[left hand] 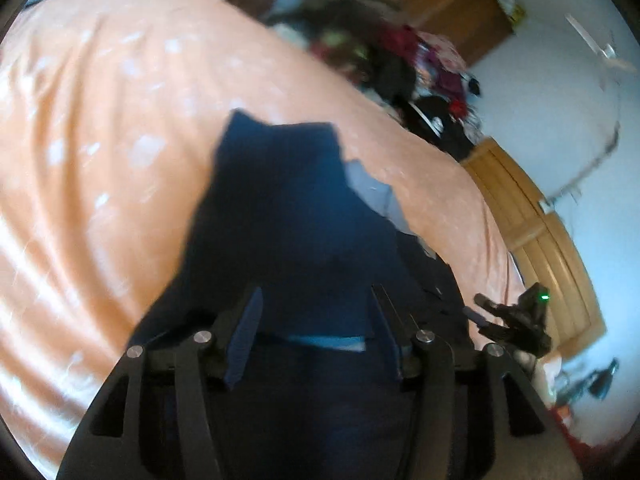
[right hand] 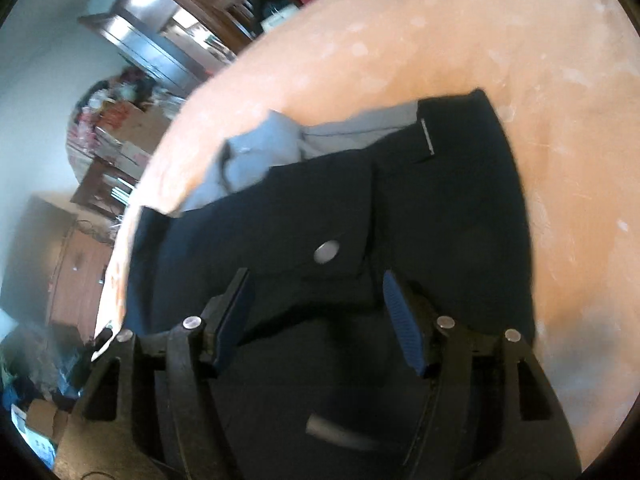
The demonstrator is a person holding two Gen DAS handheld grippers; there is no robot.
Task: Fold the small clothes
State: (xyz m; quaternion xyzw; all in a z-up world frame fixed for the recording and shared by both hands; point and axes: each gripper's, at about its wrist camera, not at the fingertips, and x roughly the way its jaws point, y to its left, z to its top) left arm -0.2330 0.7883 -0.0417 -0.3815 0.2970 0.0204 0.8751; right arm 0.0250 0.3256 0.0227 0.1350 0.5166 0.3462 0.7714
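So I am early in the fold: the dark navy fabric shorts (right hand: pixel 400 200) lie spread on the orange speckled bedspread (left hand: pixel 100 140), pale grey lining (right hand: pixel 272 140) showing at their far edge; my left claw (left hand: pixel 316 324) and right claw (right hand: pixel 316 312) both hover over the shorts, jaws apart, nothing gripped, no crease made yet

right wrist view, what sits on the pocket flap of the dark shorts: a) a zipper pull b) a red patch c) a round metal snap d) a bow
c: a round silvery snap sits on the pocket flap of the dark shorts, which lie on the orange bedsheet just ahead of the open right gripper; no zipper pull, red patch or bow shows there.
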